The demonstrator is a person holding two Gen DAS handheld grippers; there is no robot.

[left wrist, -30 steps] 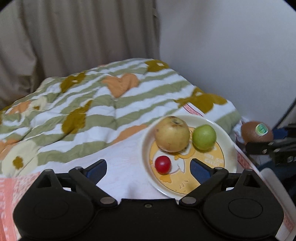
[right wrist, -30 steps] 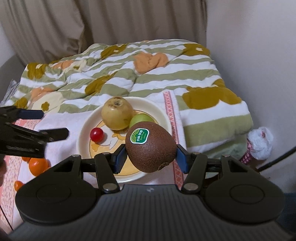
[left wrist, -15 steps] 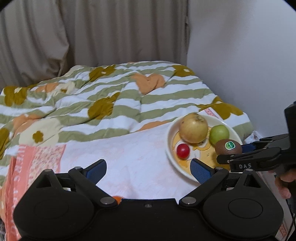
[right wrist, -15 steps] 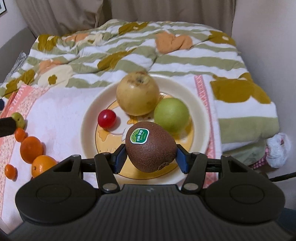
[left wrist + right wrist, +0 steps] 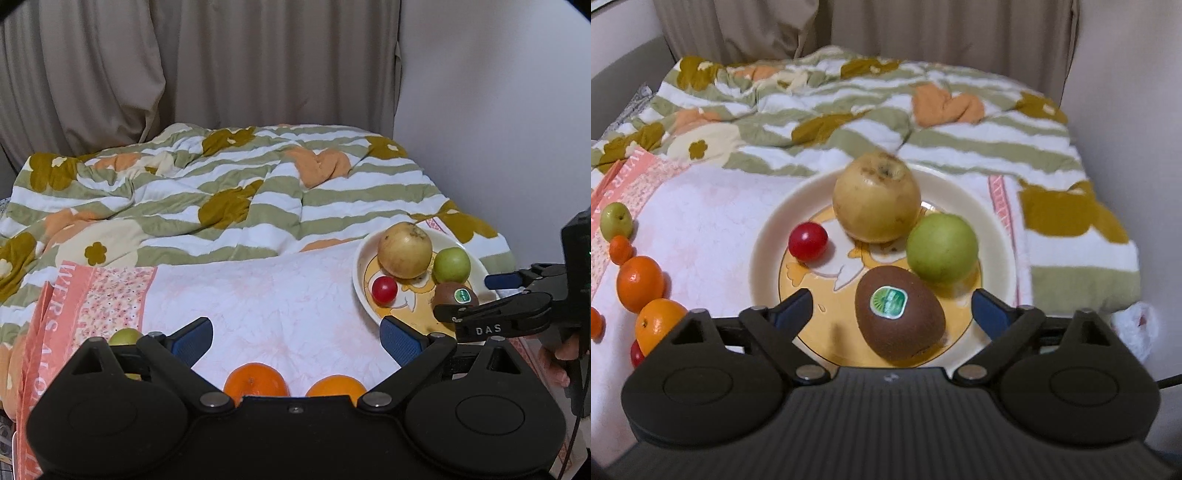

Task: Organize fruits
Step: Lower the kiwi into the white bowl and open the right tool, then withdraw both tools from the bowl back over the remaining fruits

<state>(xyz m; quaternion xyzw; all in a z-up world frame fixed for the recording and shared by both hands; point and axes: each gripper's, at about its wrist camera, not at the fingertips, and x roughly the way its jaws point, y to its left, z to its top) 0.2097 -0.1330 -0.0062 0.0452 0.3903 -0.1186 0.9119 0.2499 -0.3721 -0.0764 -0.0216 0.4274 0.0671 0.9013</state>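
Fruit waiting its turn lies along the left edge of the pink cloth [image 5: 701, 221]: a small green fruit [image 5: 616, 220] farthest back, then a tiny orange one [image 5: 621, 249], two oranges [image 5: 640, 283] in a loose row, and a red one half hidden by the tool's body. They sit well apart from the plate, which suggests they are the unsorted lot, lined up within easy reach.

Over that row hangs the left gripper [image 5: 297, 338], jaws wide with nothing between them but bare cloth, the two oranges just below its body. Judging by that, it is free to take the next piece.

Further right, the cream plate [image 5: 768, 236] with its yellow cartoon centre serves as the gathering place. A small red fruit [image 5: 808, 242] rests on its left part, a big yellow apple [image 5: 876, 197] at the back, a green apple [image 5: 942, 248] touching it on the right. The kiwi [image 5: 899, 317], sticker up, lies at the front of the plate, close against the green apple, filling the last open patch.

Around the kiwi stands the right gripper [image 5: 892, 308], whose jaws have just been opening; both blue pads now stand clear of the fruit on either side, so it rests on the plate by its own weight. The wide spread would let the tool lift away without rolling it.

Beyond lie the striped blanket [image 5: 960, 140] and the wall.
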